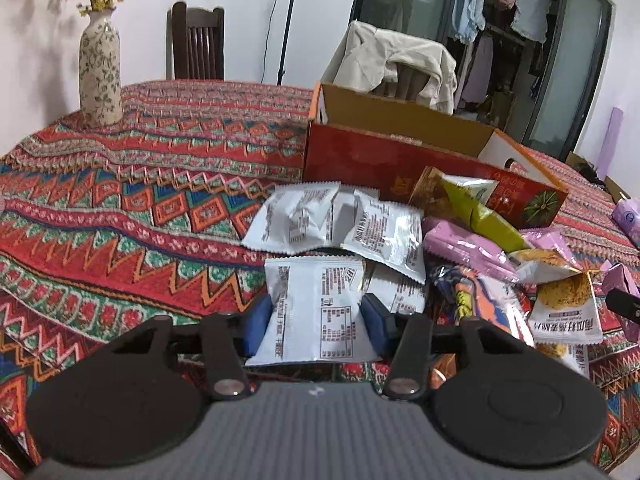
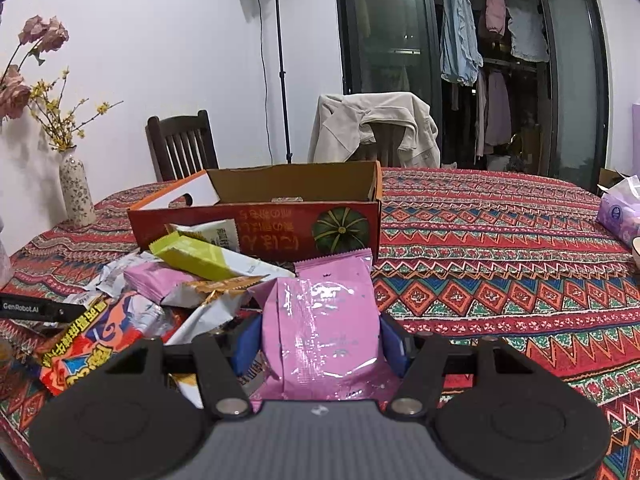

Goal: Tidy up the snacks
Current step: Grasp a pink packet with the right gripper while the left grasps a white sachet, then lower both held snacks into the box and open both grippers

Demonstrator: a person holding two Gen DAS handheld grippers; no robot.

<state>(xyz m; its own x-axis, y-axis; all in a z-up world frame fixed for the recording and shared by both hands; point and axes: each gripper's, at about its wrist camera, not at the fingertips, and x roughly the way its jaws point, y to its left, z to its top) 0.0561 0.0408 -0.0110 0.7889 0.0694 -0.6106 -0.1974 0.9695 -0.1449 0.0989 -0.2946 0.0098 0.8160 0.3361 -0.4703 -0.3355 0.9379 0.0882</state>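
In the left wrist view, the left gripper (image 1: 316, 320) sat at the lower centre of the frame with its 2 blue pads (image 1: 259, 322) pressed against the sides of a silver-white snack packet (image 1: 316, 312), so it was clamped on that packet. Just above it in the frame, more silver-white packets (image 1: 340, 224) lay overlapping on the patterned tablecloth (image 1: 140, 200). To their right, a pile of mixed snacks spread toward the right edge: a pink packet (image 1: 464, 252), a yellow-green packet (image 1: 480, 216) and a white packet with a yellow cracker picture (image 1: 566, 312). An open red cardboard box (image 1: 360, 156) stood behind the pile, right of centre, touching the yellow-green packet. A floral vase (image 1: 100, 76) with yellow flowers stood at the upper left. In the right wrist view, the right gripper (image 2: 320, 344) occupied the lower centre, its blue pads (image 2: 394, 346) closed on the sides of a pink snack bag (image 2: 328, 320) that stood upright between them. Left of the bag lay the rest of the pile, including a large orange-and-red packet (image 2: 92, 344) at the lower left, a yellow-green packet (image 2: 192, 260) and another pink packet (image 2: 156, 280). The red box (image 2: 256, 228), printed with a green pumpkin, stood open just behind them at mid-frame. A purple tissue pack (image 2: 620, 212) rested at the right edge of the table.
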